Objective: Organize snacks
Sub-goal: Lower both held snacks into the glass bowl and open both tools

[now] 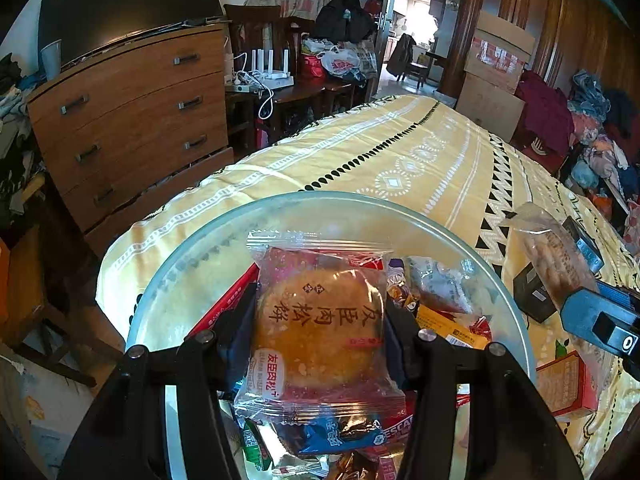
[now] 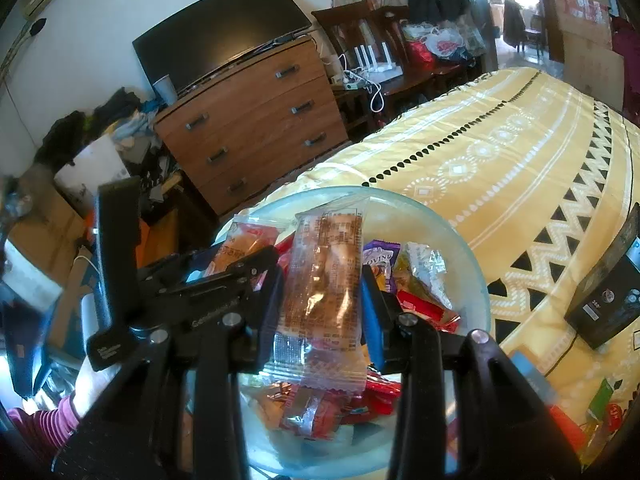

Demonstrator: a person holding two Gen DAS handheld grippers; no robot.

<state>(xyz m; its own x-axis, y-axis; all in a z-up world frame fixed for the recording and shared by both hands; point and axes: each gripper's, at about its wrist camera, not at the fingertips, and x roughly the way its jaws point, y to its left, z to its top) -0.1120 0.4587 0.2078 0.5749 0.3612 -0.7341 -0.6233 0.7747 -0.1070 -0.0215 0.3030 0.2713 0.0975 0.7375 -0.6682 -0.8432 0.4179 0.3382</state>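
Fingers (image 1: 236, 320) clamped on round pastry packet (image 1: 320, 320) — above glass bowl (image 1: 400, 216).

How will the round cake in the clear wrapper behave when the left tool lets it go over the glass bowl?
The round cake probably drops flat and stays, being a disc. Its glossy wrapper may slide on the packets already in the glass bowl. The crumbly-looking crust could crack, so the left tool should release low.

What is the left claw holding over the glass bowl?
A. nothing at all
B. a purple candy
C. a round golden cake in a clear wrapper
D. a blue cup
C: the left claw is pinching a round golden cake in a clear wrapper, held above the glass bowl of snacks.
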